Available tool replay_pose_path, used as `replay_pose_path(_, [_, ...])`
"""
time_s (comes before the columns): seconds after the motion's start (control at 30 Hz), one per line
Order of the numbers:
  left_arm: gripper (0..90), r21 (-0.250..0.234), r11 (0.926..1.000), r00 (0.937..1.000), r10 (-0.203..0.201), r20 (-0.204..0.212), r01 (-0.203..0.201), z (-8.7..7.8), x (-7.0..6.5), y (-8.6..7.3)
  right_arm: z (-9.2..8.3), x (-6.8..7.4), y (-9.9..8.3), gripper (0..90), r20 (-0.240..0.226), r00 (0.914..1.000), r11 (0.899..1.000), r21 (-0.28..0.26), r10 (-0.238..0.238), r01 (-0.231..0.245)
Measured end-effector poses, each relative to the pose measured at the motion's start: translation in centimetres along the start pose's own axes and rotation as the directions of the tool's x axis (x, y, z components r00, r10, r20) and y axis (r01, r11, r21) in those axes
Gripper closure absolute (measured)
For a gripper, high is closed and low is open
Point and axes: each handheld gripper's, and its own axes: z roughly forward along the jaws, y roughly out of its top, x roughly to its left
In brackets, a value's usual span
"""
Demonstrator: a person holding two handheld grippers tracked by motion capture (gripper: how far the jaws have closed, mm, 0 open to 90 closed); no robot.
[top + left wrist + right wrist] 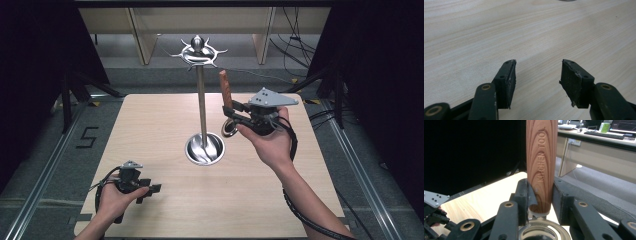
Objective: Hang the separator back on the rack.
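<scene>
A kitchen tool with a wooden handle (225, 87) stands upright in my right gripper (230, 111), above the table's right half. In the right gripper view the pads are shut on the lower end of the handle (541, 165), which is stamped with lettering, and a round metal part (544, 231) hangs below the jaws. A metal stand (202, 105) with curved hooks at its top (198, 50) and a dished base (205, 149) rises just left of the tool. My left gripper (150, 191) rests low at the front left, open with nothing between its pads (537, 72).
The wooden table (150, 130) has bare surface around the stand's base. Dark curtains flank both sides, with desks and cables on the floor beyond the far edge. The left gripper's grey plate (434, 197) shows at the lower left of the right gripper view.
</scene>
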Motion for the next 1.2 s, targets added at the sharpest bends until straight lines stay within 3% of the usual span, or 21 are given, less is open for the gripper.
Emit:
replay_pose_path(0.2, [44.9,0.005,1.0,1.0,0.001,-0.001,-0.001,0.1,0.0,0.0,-0.1,0.2,0.6,69.4,-0.003,0.9999,1.0,-0.006,0.01,-0.01])
replay_pose_path(0.3, [44.9,0.004,1.0,1.0,0.0,0.001,0.0,0.1,0.0,0.0,-0.3,0.0,1.0,69.3,0.002,1.0,1.0,-0.012,-0.008,0.008])
replay_pose_path(0.47, [44.9,-0.006,1.0,0.9999,-0.007,0.011,0.007,0.1,0.2,0.0,-0.4,-0.1,1.3,69.4,-0.002,0.9999,1.0,-0.008,0.013,-0.013])
replay_pose_path(0.53, [44.9,-0.006,1.0,0.9999,-0.007,0.014,0.007,0.1,0.2,0.0,-0.4,-0.2,1.4,69.4,0.006,0.9999,1.0,-0.021,-0.012,0.012])
replay_pose_path(0.77, [44.9,-0.008,1.0,0.9999,-0.005,0.01,0.005,0.0,0.2,0.0,0.0,0.0,1.8,69.4,-0.018,0.9998,1.0,-0.007,0.01,-0.01])
replay_pose_path(1.2, [45.0,-0.012,0.9999,0.9999,-0.005,0.013,0.005,-0.1,0.2,0.0,0.7,-0.1,1.9,69.4,-0.008,0.9994,0.999,0.003,0.033,-0.033])
